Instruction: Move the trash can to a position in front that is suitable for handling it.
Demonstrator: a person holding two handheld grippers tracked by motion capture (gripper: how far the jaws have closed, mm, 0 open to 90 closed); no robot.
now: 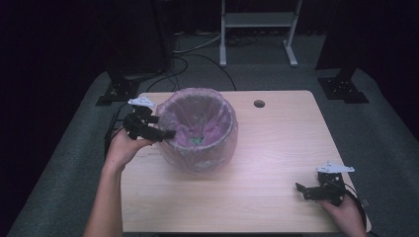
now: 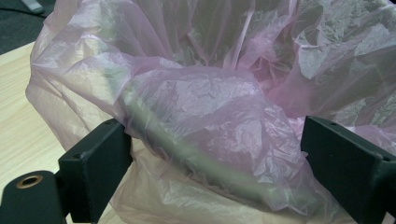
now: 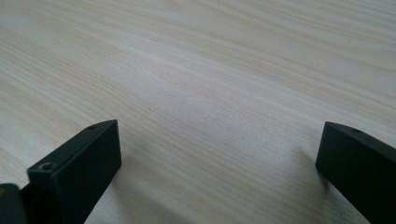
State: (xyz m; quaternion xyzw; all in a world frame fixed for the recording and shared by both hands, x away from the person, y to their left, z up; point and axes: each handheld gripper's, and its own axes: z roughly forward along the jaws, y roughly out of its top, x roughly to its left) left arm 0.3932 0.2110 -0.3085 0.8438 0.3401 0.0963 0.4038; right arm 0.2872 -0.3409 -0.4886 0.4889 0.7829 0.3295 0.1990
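place: lab | signs: dark curtains (image 1: 44, 44); stand bases (image 1: 117, 90); floor cables (image 1: 197, 54)

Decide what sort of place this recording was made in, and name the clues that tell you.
Probably a lab or studio set up for recording, not a home. A bare wooden table stands on grey carpet among black stands and trailing cables, with dark surrounds. On the table sits a bin lined with a pink bag.
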